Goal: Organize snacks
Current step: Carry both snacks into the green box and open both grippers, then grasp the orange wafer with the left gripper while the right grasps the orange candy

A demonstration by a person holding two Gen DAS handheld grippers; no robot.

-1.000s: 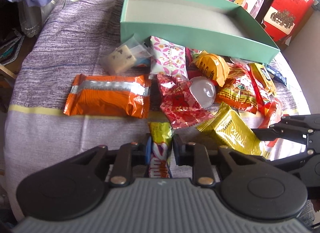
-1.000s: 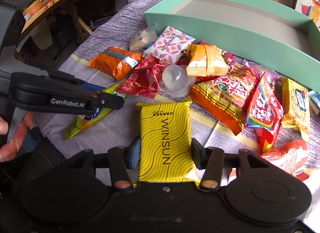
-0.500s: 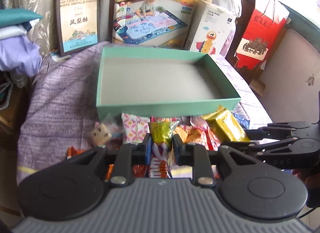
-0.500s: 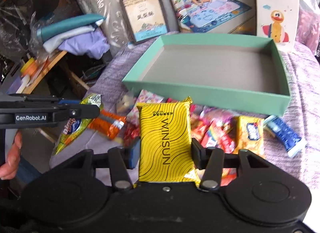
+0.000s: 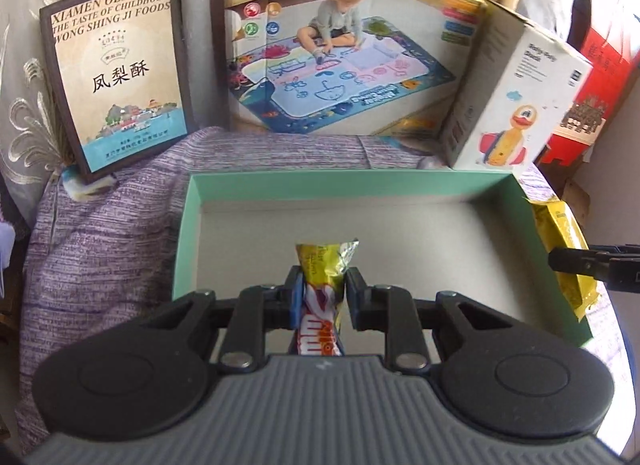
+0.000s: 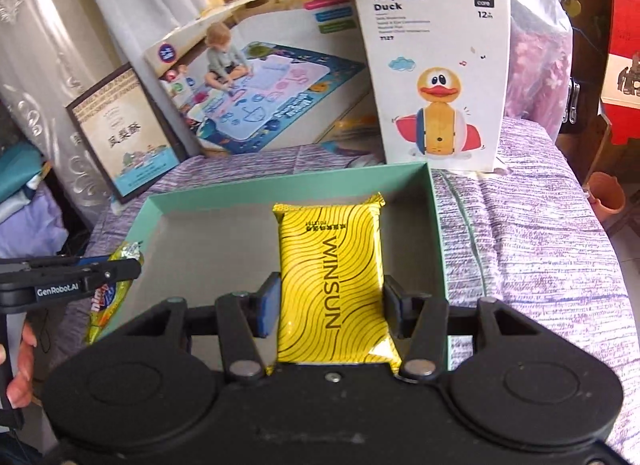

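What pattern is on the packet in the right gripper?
Black wavy lines on yellow, on the WINSUN snack packet; the right wrist view shows it best.

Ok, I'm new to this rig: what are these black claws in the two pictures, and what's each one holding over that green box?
Each picture comes from a camera on a hand-held two-finger gripper, looking along its fingers. No robot arm; a person carries both. In the left view, the left gripper is shut on a narrow yellow candy packet. In the right view, the right gripper clamps a yellow WINSUN packet. Both hang over the empty green box on a purple cloth. Toy boxes stand behind.
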